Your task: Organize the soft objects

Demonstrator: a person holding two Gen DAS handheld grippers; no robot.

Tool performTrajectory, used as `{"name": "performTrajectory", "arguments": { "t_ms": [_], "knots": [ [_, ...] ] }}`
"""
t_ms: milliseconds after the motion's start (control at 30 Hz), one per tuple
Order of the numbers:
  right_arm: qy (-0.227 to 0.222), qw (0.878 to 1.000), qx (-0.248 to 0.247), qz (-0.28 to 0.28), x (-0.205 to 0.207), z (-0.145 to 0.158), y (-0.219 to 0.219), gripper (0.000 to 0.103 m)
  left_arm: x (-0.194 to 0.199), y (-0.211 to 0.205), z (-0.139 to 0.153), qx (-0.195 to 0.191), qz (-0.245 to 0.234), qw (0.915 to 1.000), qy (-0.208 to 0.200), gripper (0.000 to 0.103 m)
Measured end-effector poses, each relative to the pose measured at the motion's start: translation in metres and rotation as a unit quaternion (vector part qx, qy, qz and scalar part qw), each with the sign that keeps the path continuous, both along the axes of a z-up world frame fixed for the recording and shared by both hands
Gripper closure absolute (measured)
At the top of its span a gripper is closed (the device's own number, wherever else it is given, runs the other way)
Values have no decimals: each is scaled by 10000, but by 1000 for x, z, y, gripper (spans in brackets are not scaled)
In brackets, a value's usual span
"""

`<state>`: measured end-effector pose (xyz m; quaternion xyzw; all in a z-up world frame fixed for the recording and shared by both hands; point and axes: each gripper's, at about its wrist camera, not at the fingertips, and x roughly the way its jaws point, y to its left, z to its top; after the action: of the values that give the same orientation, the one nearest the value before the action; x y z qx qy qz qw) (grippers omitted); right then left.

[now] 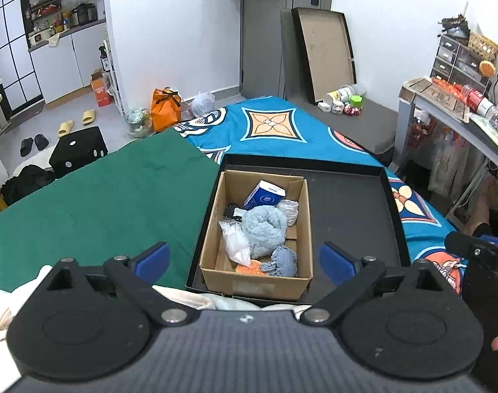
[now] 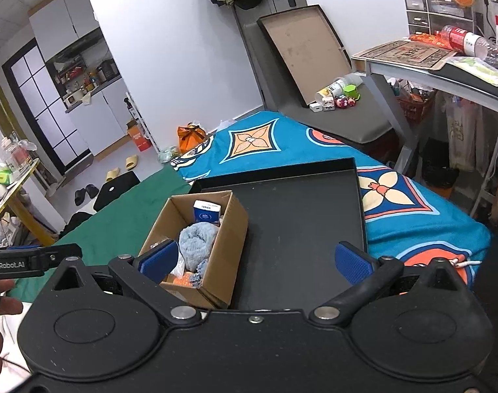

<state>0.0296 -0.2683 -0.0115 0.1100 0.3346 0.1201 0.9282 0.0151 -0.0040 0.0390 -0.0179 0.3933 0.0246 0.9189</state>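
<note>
A cardboard box [image 1: 236,286] stands in the left part of a black tray [image 1: 350,209] on the bed. It holds a fluffy light-blue roll [image 1: 263,229], a small blue knitted piece [image 1: 283,260], an orange item [image 1: 249,267], clear plastic bags [image 1: 234,242] and a blue-white tissue pack [image 1: 263,195]. My left gripper [image 1: 244,260] is open and empty, above the box's near end. My right gripper [image 2: 255,262] is open and empty, hovering over the tray [image 2: 298,229] just right of the box [image 2: 222,249]; the roll [image 2: 196,240] shows inside.
A green cloth [image 1: 95,206] covers the bed's left side and a blue patterned blanket [image 1: 275,124] the rest. A desk [image 2: 445,75] with clutter stands at the right. A tray lid [image 1: 324,52] leans on the far wall. A black stool [image 1: 79,150] stands left of the bed.
</note>
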Motion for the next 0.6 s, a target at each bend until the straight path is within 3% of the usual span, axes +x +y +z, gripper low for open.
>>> {"name": "performTrajectory", "arguments": {
  "t_ms": [600],
  "knots": [
    [-262,9991,-295,178,-51,23,5,0,-61,-3,27,-83,-17,9991,-416,4]
  ]
}}
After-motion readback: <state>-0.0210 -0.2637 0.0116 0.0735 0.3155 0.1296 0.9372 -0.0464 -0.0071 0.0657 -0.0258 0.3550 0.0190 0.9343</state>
